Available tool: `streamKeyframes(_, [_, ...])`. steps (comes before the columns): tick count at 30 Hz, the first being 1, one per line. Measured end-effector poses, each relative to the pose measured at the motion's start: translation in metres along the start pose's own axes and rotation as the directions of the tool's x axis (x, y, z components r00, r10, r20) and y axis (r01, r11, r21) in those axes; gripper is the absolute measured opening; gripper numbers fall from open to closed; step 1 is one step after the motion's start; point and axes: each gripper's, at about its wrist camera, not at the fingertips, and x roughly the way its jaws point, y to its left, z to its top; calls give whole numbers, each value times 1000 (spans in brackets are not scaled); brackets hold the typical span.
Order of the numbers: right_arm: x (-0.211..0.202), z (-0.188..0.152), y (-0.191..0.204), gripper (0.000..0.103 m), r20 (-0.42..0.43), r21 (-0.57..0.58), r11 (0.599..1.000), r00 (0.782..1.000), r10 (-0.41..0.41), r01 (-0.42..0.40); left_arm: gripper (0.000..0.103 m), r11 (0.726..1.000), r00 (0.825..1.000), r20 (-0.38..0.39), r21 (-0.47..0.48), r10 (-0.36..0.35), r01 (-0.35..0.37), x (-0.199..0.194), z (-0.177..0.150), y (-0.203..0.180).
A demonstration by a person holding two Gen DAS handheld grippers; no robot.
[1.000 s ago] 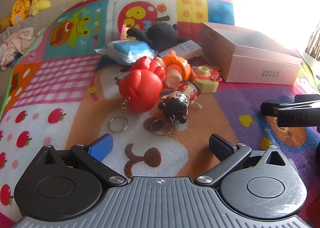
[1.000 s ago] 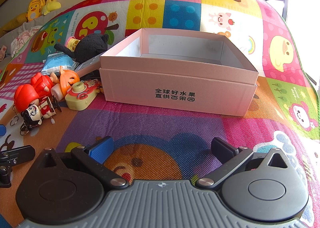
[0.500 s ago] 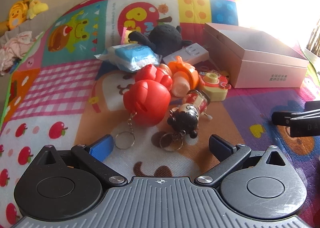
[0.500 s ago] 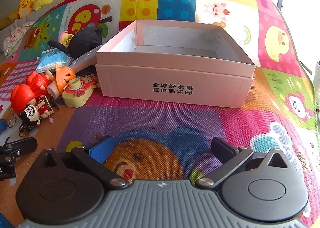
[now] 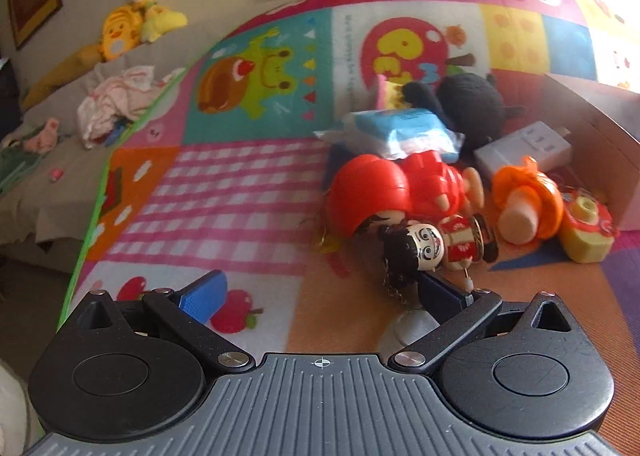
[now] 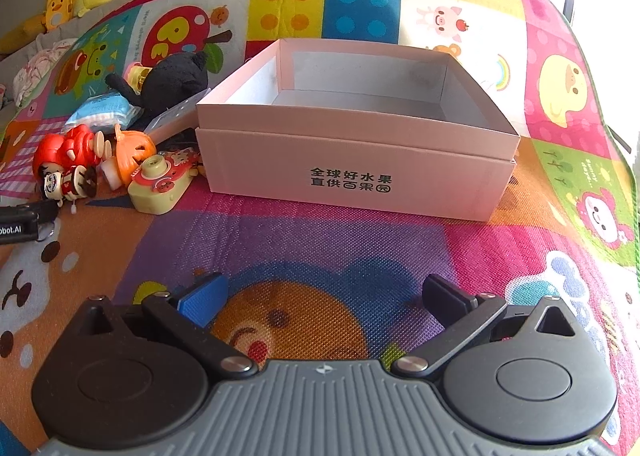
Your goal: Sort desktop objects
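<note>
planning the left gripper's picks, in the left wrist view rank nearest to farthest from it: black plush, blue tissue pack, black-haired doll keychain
1. black-haired doll keychain: just ahead of the left gripper, beside its right finger.
2. blue tissue pack: farther back, behind the red figure.
3. black plush: farthest, behind and right of the pack.

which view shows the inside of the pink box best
The right wrist view: the pink box sits centred, its open top and bare grey interior visible. The left wrist view catches only a side wall at the right edge.
</note>
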Motion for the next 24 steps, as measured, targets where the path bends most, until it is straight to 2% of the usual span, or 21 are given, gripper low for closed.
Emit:
streamKeyframes(2, [1, 2, 3, 103, -3, -28, 999, 1000, 24, -24, 103, 999, 1000, 0, -43, -25, 25, -3, -2, 9])
streamKeyframes(5, [1, 7, 17, 103, 19, -109, 992, 998, 65, -62, 103, 993, 994, 23, -51, -108, 109, -14, -9, 14])
streamKeyframes(7, [-4, 10, 33, 103, 43, -176, 975, 989, 143, -133, 103, 987, 988, 40, -49, -151, 153, -21, -15, 15])
streamKeyframes(9, [-9, 13, 53, 103, 80, -239, 955, 976, 200, -176, 103, 981, 983, 74, -80, -170, 176, -26, -18, 21])
streamKeyframes(12, [-9, 19, 81, 103, 139, -313, 935, 965, 221, -169, 103, 970, 983, 86, -172, -161, 174, -25, -20, 30])
streamKeyframes(14, [-2, 25, 95, 91, 146, -324, 933, 966, 214, -158, 103, 957, 981, 95, -220, -170, 187, -24, -21, 39])
streamKeyframes(16, [11, 33, 105, 77, 115, -314, 937, 974, 196, -151, 103, 948, 979, 96, -246, -182, 201, -22, -21, 43])
streamKeyframes(19, [30, 41, 109, 66, 61, -240, 962, 987, 151, -132, 103, 946, 978, 92, -249, -190, 207, -21, -21, 44])
streamKeyframes(20, [33, 42, 108, 65, 55, -218, 966, 986, 157, -141, 103, 946, 977, 91, -247, -192, 209, -21, -21, 44])
streamKeyframes(23, [28, 40, 102, 42, 57, -214, 963, 982, 178, -162, 103, 947, 978, 86, -247, -192, 207, -20, -22, 44])
streamKeyframes(24, [26, 38, 98, 29, 42, -216, 959, 979, 198, -184, 103, 947, 978, 85, -247, -191, 206, -20, -22, 44])
